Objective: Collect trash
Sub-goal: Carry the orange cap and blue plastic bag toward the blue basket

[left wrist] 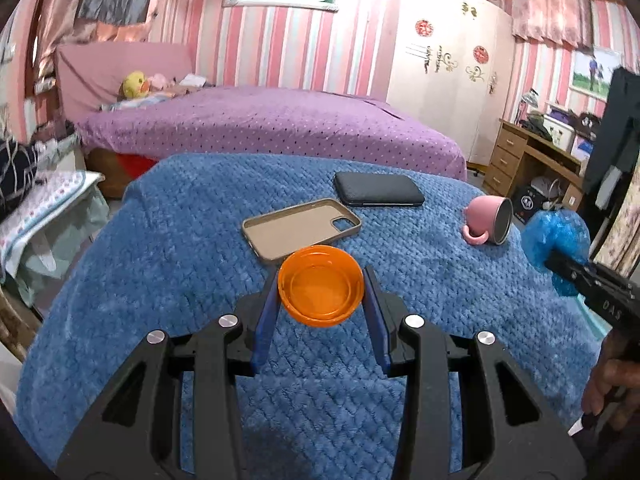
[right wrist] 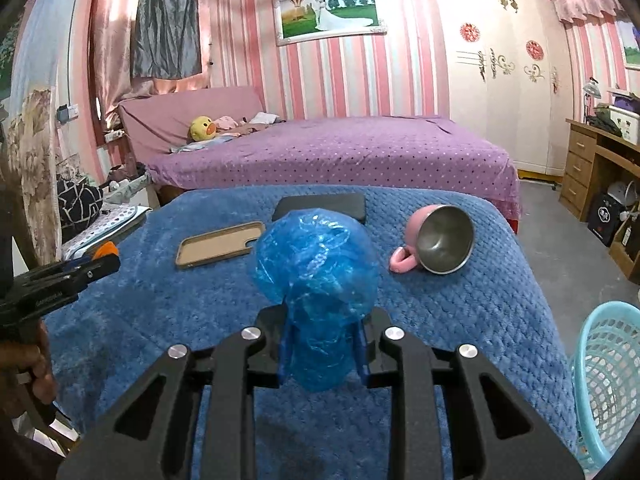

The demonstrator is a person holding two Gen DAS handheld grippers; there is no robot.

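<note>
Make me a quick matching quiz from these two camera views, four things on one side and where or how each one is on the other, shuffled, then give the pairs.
Things:
1. orange lid
2. blue plastic wad
3. pink mug
4. phone case

States:
A. lying on its side on the blue blanket
B. held in the right gripper
C. lying empty, inside up
D. held in the left gripper

Pairs: 1-D, 2-B, 3-A, 4-C

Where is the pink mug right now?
The pink mug lies on its side on the right part of the blue blanket, right of the crumpled blue plastic, its handle touching the blanket.
</note>
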